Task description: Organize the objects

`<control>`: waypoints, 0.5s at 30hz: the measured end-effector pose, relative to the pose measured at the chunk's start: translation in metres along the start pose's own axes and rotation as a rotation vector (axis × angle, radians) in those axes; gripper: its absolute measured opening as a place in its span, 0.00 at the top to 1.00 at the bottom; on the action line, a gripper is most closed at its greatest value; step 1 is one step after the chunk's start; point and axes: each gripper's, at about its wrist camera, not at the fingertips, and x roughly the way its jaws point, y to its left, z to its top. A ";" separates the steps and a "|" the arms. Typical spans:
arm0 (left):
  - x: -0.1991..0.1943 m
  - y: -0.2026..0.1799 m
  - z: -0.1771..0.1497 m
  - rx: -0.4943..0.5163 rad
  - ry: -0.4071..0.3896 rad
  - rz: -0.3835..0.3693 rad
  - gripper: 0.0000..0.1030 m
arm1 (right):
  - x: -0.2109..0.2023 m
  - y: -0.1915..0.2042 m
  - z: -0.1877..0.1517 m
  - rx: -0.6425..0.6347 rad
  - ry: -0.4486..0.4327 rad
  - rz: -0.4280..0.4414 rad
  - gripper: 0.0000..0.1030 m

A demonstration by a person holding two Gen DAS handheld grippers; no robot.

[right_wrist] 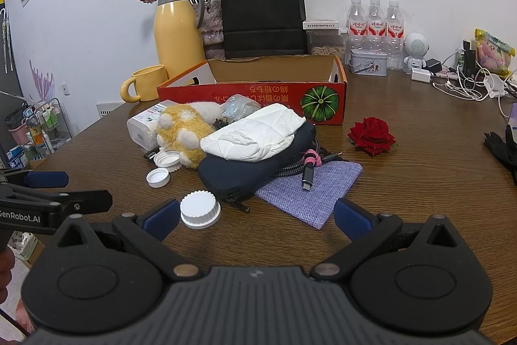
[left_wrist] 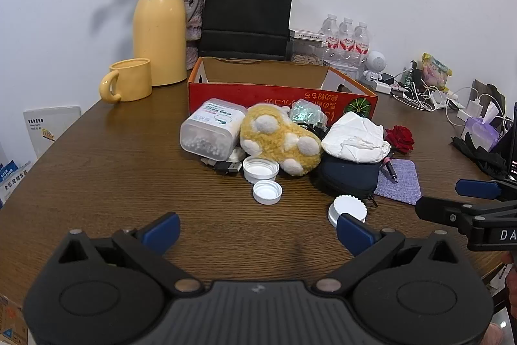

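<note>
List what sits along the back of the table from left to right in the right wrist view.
yellow mug → yellow thermos jug → black paper bag → three water bottles → small white robot figure → tangle of white chargers and cables

A heap is found on the surface (left_wrist: 113,170) directly before the cardboard box (left_wrist: 278,92). Within it, the plush toy (left_wrist: 278,139) is flanked left by the plastic container (left_wrist: 210,128); the tissue pack (right_wrist: 255,131) is laid on the pouch (right_wrist: 245,170). Three caps (left_wrist: 267,191) are placed nearest the viewer. The thermos (left_wrist: 160,28) and paper bag (left_wrist: 247,12) are set behind the box.
</note>
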 end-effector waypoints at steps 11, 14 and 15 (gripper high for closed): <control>0.001 0.000 0.000 -0.001 0.003 -0.002 0.00 | 0.000 0.000 -0.001 0.000 -0.001 -0.002 0.00; 0.001 0.000 -0.001 0.000 0.004 -0.003 0.00 | 0.000 0.000 -0.001 0.000 -0.001 -0.002 0.00; 0.001 0.000 -0.001 -0.001 0.004 -0.003 0.00 | 0.000 0.000 -0.001 0.000 -0.001 -0.002 0.00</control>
